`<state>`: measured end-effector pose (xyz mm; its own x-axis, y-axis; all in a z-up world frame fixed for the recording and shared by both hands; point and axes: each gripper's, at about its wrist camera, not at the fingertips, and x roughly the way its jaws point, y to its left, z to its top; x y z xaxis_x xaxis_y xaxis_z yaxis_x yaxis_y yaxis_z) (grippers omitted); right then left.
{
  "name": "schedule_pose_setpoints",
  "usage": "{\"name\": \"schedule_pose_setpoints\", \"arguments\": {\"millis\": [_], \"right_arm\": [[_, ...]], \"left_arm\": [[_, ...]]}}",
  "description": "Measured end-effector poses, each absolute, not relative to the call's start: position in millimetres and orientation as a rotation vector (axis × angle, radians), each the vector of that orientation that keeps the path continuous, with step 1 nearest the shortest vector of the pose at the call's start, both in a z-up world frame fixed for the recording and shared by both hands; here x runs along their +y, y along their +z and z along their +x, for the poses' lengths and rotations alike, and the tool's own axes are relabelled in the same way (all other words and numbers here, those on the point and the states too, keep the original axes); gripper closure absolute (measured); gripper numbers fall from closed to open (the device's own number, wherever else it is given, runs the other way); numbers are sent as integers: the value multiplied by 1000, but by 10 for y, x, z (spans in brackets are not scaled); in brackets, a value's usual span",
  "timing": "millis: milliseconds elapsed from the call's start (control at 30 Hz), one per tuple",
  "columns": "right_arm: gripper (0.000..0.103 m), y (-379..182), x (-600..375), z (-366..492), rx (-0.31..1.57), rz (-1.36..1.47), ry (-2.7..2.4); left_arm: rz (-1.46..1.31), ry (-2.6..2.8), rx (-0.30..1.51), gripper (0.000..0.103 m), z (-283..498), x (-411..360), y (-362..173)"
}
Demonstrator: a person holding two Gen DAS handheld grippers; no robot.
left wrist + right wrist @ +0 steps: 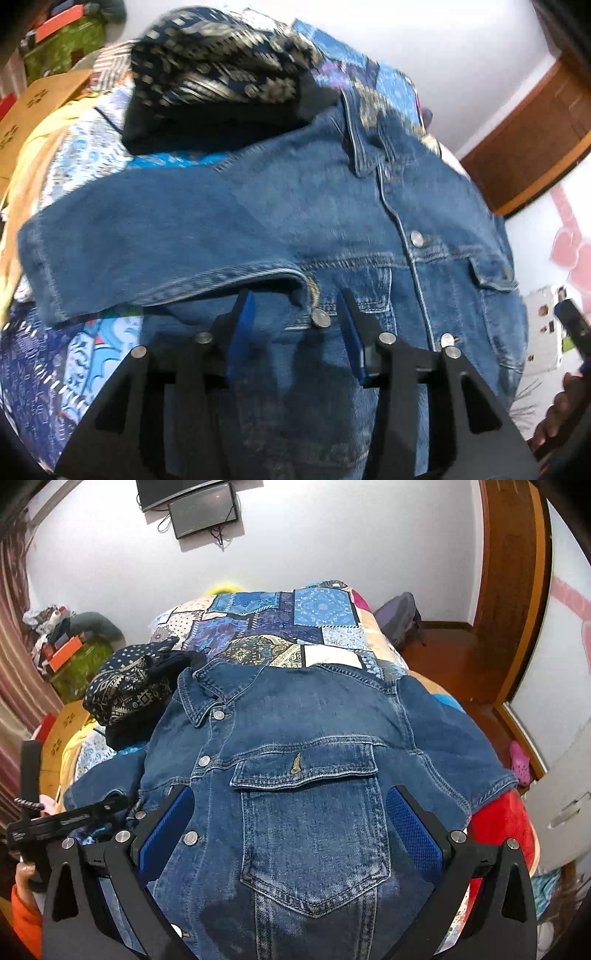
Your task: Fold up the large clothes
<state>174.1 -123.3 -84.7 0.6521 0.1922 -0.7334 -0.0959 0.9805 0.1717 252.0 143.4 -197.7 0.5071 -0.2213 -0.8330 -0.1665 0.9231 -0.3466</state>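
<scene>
**Denim jacket front-up on the quilt, both grippers free of it**

Your patchwork quilt (280, 624) covers the bed and carries everything else. On it the denim jacket (295, 738) lies front-up, buttoned, collar toward the far wall, filling most of both wrist views. In the left wrist view one sleeve (147, 240) is folded across the body of the jacket, its cuff reaching out over the quilt on the left side of the picture.

Beside the collar, touching the jacket's shoulder, sits a dark patterned garment (129, 690) in a loose heap. A red cloth (506, 827) shows at the bed's edge just past the jacket's other short sleeve end.

Your right gripper (290, 801) hangs over the chest pocket (310, 830) with its jaws spread wide, one blue pad on each side of the pocket; whether the pads rest on the denim you cannot tell from here, and nothing is pinched between them.

Your left gripper (295, 317) stands partly open above the folded sleeve's lower hem, near a metal button (320, 318). Its pads are apart and no fabric is clamped between them.
</scene>
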Motion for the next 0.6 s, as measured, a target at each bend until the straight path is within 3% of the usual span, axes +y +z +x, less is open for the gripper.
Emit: {"name": "schedule_pose_setpoints", "arguments": {"millis": [233, 600], "right_arm": [[0, -868, -1173, 1756, 854, 104, 155], [0, -922, -1018, 1804, 882, 40, 151]], "left_arm": [[-548, 111, 904, 36, 2144, 2043, -1729], [-1066, 249, 914, 36, 1784, 3036, -2526]]}}
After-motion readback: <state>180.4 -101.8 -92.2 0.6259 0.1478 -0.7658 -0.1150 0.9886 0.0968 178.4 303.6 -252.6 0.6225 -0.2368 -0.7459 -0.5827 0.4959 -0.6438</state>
